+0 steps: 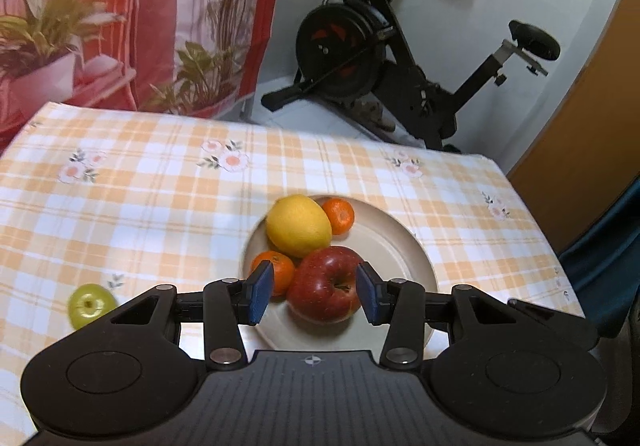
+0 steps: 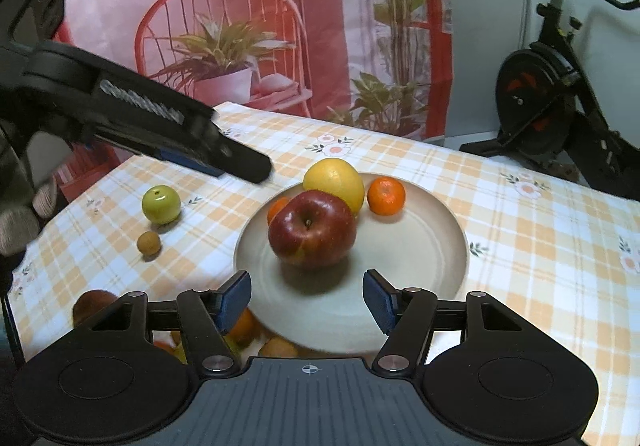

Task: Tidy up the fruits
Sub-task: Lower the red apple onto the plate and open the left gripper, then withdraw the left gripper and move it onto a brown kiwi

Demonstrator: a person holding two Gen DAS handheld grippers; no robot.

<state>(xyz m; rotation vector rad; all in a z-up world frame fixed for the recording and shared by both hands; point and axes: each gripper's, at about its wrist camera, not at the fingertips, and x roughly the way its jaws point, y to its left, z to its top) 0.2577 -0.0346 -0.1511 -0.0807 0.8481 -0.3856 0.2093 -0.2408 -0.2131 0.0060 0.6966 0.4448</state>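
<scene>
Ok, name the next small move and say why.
Probably swing the left gripper, open and empty above the plate, over to the green apple. Red apple, lemon and tangerines already sit on the plate; the green apple lies on the cloth.

Your left claw (image 1: 316, 292): matte black body, two round side housings, ribbed grey centre plate with a small crosshair mark. Silver rivets sit at each linkage pivot. Fingers (image 1: 259, 296) end in flat blue pads. Your right claw (image 2: 307, 304) is the same build: black linkages, silver rivets, blue pads, crosshair on the ribbed plate. From the right camera, your left claw shows side-on, black with a toothed silver strip along it. Your glove (image 2: 16, 222) looks knitted, grey-brown.
</scene>
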